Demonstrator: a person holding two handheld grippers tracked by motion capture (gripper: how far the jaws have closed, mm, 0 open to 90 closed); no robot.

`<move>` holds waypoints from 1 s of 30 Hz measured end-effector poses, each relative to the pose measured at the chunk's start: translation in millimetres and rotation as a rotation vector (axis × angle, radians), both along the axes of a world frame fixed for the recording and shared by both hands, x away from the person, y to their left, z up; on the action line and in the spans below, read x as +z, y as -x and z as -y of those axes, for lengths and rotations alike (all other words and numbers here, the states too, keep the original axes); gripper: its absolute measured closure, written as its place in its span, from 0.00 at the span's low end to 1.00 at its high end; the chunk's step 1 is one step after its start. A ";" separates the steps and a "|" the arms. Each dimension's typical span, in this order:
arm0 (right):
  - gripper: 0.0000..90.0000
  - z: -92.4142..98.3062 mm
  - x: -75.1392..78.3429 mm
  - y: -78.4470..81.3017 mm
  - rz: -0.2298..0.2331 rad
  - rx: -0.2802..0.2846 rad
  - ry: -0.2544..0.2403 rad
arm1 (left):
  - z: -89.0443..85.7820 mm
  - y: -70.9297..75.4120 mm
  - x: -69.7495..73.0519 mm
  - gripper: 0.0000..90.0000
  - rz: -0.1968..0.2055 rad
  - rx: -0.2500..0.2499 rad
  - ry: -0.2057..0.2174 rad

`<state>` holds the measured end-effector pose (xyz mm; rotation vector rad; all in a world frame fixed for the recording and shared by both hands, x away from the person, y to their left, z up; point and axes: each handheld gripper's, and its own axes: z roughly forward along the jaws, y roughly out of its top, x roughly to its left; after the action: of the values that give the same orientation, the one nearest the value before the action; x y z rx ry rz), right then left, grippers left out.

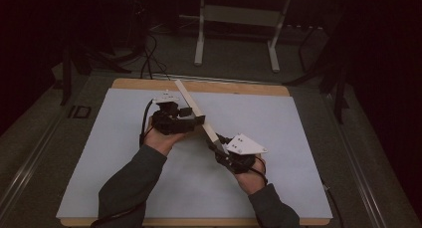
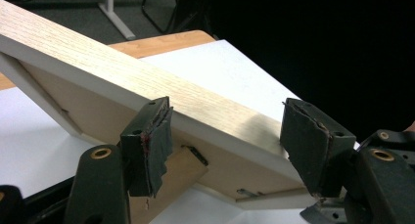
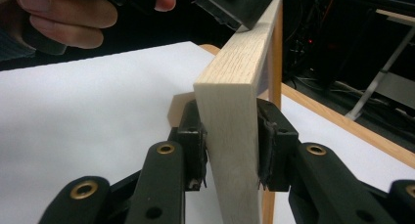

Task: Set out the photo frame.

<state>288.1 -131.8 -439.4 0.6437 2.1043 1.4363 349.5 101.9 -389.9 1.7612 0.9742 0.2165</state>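
A light wooden picture frame [image 1: 188,97] is held edge-up and tilted above the white board, running from far left to near right. My right gripper [image 1: 219,144] is shut on its near end; in the right gripper view both pads [image 3: 266,145] press the frame's pale edge [image 3: 240,72]. My left gripper [image 1: 196,119] is at the frame's middle. In the left gripper view its jaws [image 2: 230,136] stand wide and open astride the frame [image 2: 122,77], whose brown backing with metal clips faces down. The left gripper [image 3: 230,4] and its hand also show in the right gripper view.
A white board [image 1: 298,138] covers a wooden tabletop [image 1: 239,89]. Beyond the far edge is dark floor with cables [image 1: 149,58] and a white desk's legs [image 1: 200,39]. The person's sleeves come in from the bottom edge.
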 end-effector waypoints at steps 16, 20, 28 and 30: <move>0.68 -20.6 -0.7 -0.7 -0.055 0.001 -0.032 | -6.1 -4.1 1.1 0.42 0.000 0.013 -0.007; 0.66 -27.7 -0.4 -0.4 -0.062 0.016 -0.020 | -8.5 -6.0 -0.4 0.42 -0.006 0.017 -0.014; 0.63 -39.4 -0.9 -0.4 -0.074 0.032 -0.009 | -14.9 -11.9 -3.9 0.43 -0.022 0.009 -0.013; 0.63 -44.8 -1.0 -0.6 -0.081 0.041 -0.007 | -15.6 -14.3 -3.8 0.45 -0.025 0.007 -0.014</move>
<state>288.7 -86.9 -440.4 0.6756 2.1881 1.4627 363.7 117.6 -393.7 1.7768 0.9993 0.2063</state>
